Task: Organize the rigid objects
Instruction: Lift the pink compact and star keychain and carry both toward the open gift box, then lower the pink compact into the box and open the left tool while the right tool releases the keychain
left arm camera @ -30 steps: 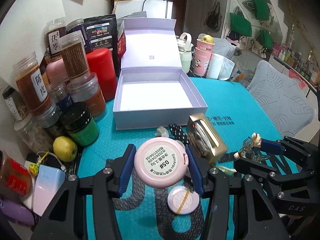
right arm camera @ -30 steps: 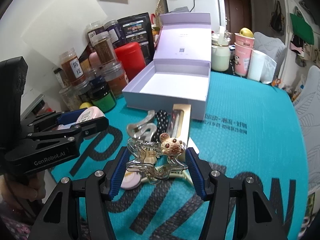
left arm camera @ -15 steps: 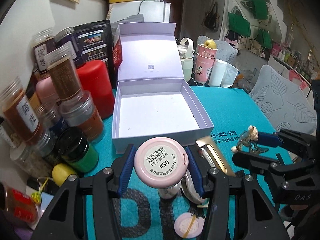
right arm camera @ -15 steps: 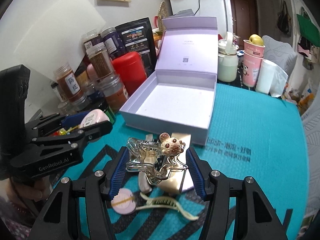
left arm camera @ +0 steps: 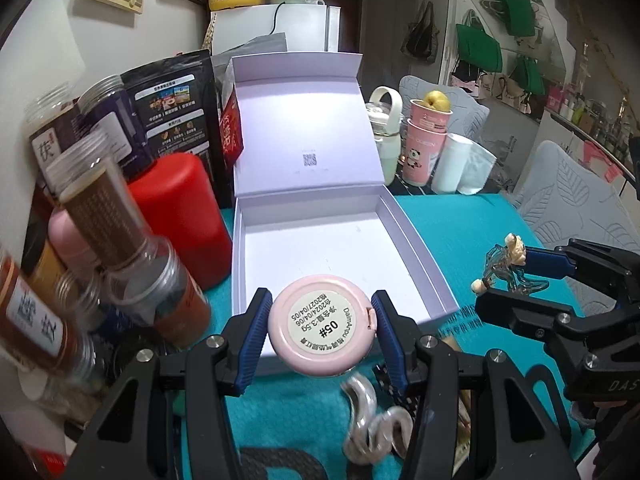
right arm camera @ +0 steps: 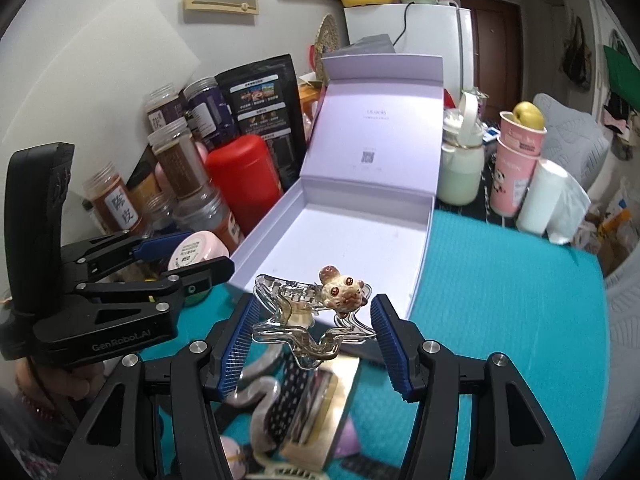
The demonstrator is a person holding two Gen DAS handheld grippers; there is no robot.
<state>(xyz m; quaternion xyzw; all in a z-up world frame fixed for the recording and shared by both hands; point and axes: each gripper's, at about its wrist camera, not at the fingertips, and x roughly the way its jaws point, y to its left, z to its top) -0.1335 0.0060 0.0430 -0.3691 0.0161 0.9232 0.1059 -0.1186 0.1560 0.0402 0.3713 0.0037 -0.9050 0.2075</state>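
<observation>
— Where's everything relative to that lilac box [left arm camera: 412,248]?

— Both hands are at its near edge. The left gripper [left arm camera: 320,330] is clenched on the pink round compact [left arm camera: 321,326], label side up, held right over the box's front wall. The right gripper [right arm camera: 314,330] grasps the clear hair claw [right arm camera: 308,320] with the little mouse charm, its blue pads pressing the two ends, just short of the box's near corner and above the table.

— And the box itself?

— Lid standing up at the back, tray bare inside as far as I can see. Jars and the red canister [left arm camera: 176,216] crowd its left side.

— So what would make this drop go well?

— I'd say carry the compact farther in, past the front wall, and lower it toward the floor of the tray before letting go. It's round and could roll or bounce off the rim if dropped from height. Put it toward the left half so the claw has the right half.

— Anything risky?

— The left hand passes close to those jars; a wide swing could knock one over. The claw is springy and oddly shaped, so I'd set it down flat rather than flick it loose. More clips [right arm camera: 280,396] wait on the teal mat [right arm camera: 500,320] in front of the box.
</observation>
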